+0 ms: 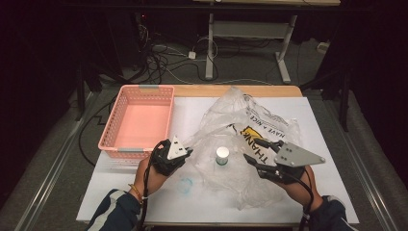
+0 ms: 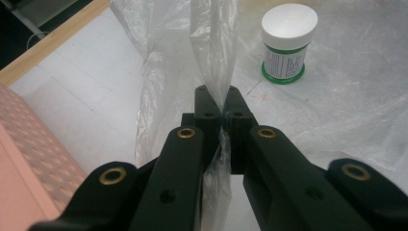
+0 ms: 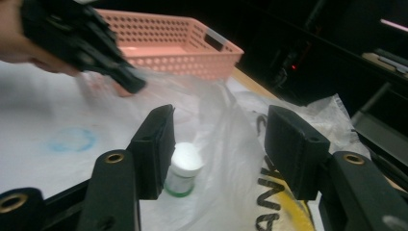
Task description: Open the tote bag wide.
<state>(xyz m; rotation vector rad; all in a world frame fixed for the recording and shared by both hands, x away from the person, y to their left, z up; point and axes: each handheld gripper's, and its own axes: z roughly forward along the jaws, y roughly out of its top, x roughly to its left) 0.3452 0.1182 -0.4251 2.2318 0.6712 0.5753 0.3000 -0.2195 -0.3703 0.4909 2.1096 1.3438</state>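
Observation:
A crumpled clear plastic bag [image 1: 240,130] with black and yellow print lies on the white table cover. A small jar [image 1: 222,155] with a white lid and green label stands upright within the bag's outline; I cannot tell if it is inside the bag or on it. My left gripper [image 1: 188,152] is shut on the bag's left edge, and the film [image 2: 211,53] rises pinched between its jaws [image 2: 222,113], with the jar [image 2: 288,43] beyond. My right gripper [image 1: 255,150] is open at the bag's right part, its jaws [image 3: 223,144] framing the bag, with the jar [image 3: 185,166] beside the left jaw.
A pink perforated basket [image 1: 139,98] sits empty at the back left, close behind the left gripper [image 3: 96,43]. A faint blue ring mark [image 1: 184,185] is on the cover near the front. The wooden table edge [image 1: 231,90] runs along the back, with cables on the floor beyond.

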